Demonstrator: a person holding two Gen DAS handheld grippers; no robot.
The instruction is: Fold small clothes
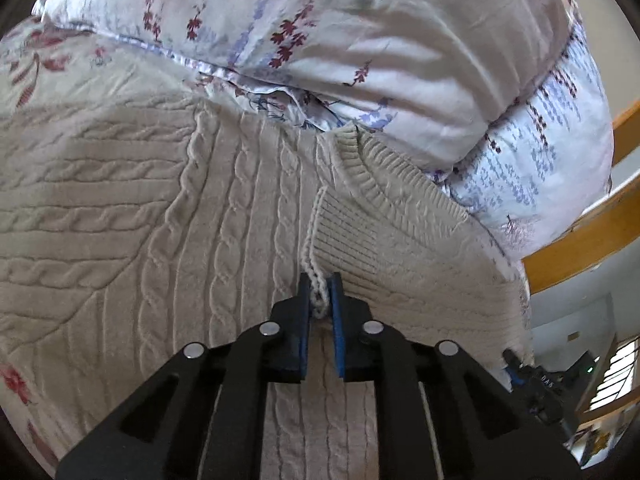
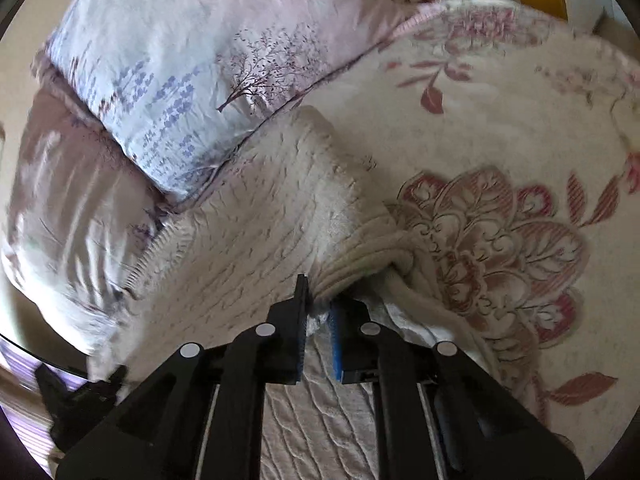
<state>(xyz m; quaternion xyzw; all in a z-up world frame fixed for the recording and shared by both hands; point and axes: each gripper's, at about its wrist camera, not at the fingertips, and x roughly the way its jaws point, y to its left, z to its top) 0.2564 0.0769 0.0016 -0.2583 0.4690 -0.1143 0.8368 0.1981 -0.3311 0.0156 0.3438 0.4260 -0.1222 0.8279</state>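
My left gripper (image 1: 319,296) has its fingers clamped on the cable-knit sweater's (image 1: 168,216) ribbed edge. My right gripper (image 2: 318,306) pinches a bunched fold of it. The sweater lies on the floral bedspread (image 2: 500,128), pillow (image 2: 192,80) at 11 o'clock.

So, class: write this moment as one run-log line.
left gripper: shut on sweater edge | right gripper: shut on sweater fold | sweater: on floral bedspread, beside pillow | fold: underway

Cream cable-knit sweater (image 1: 160,220); lavender-sprigged pillow (image 1: 360,40); pink-flowered cream bedspread (image 2: 500,240).
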